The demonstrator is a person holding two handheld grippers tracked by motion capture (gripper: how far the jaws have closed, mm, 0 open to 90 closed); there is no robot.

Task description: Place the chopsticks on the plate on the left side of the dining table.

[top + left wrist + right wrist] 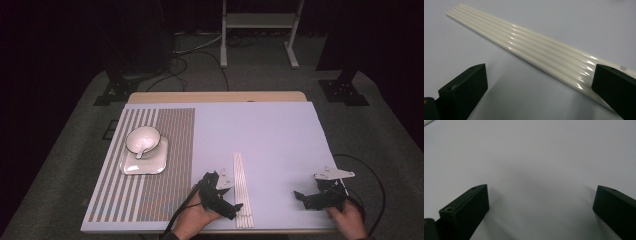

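From the high view we see our left tool (231,204) at about 6 o'clock on the pale surface (270,135), tipped toward the near end of a bundle of white rods (242,187) that lie side by side, running away from us toward 12 o'clock. Our right tool (306,197) sits near 4 o'clock, well apart from the rods, low over bare surface. At 9 o'clock this view also takes in a striped mat (150,175) carrying a white square plate (145,162), with a white bowl (143,138) and what looks like a spoon on it; the gripper views show none of that. The left gripper view gives what the high view cannot: we count about 5 glossy rods (536,47) touching one another, and the jaws stand wide, one on bare surface at 8 o'clock, the other in front of the rods' near end at 4 o'clock; we cannot tell whether it touches them. A small printed mark sits beside that jaw. The right gripper view shows its jaws spread wide with plain surface (536,170) between them, holding nothing.
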